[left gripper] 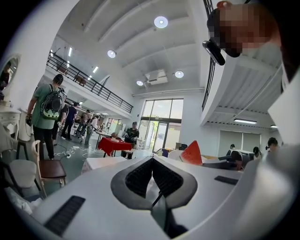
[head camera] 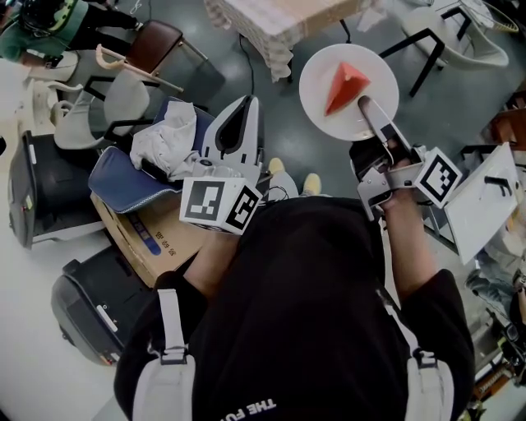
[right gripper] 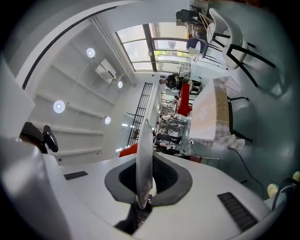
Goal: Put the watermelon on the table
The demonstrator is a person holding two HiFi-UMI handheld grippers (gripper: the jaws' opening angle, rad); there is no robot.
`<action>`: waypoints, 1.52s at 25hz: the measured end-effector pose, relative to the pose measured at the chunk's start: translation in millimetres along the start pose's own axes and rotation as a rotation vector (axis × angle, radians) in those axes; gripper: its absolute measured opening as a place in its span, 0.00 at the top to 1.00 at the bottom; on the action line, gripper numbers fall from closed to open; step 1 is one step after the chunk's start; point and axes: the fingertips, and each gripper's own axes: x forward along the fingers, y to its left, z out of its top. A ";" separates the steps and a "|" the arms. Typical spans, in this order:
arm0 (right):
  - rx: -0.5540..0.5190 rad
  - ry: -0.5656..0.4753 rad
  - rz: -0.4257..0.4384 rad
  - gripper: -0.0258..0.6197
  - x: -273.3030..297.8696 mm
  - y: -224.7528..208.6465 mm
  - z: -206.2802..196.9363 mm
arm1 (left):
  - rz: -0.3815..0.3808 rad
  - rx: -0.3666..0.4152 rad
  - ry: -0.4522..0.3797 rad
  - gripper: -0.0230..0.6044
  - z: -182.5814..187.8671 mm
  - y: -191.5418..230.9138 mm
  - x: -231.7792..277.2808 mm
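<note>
fingers of the right gripper (head camera: 366, 107) pinch the near rim of the round white plate (head camera: 316, 76), held level so the red watermelon wedge (head camera: 343, 86) rides on it, short of the far cloth-covered tabletop (head camera: 279, 20). fingers of the left gripper (left gripper: 152, 164) are pressed together, empty.

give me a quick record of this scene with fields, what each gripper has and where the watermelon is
right gripper: shut on the rim of the white plate, carried level above the floor
watermelon slice: red wedge lying on that plate
left gripper: shut, nothing between its jaws
cloth-covered table: ahead of the plate, partly out of frame
task status: slice not yet on the table
</note>
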 end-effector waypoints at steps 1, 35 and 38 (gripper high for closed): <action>0.001 0.001 0.003 0.93 0.9 0.4 0.0 | 0.001 0.001 0.000 0.95 0.3 0.3 0.4; -0.003 0.005 0.012 0.93 22.2 -4.5 6.7 | -0.020 0.009 -0.012 0.95 0.0 9.0 14.2; -0.004 0.009 0.010 0.93 33.4 -7.0 9.6 | -0.024 0.027 -0.011 0.95 0.6 15.2 22.9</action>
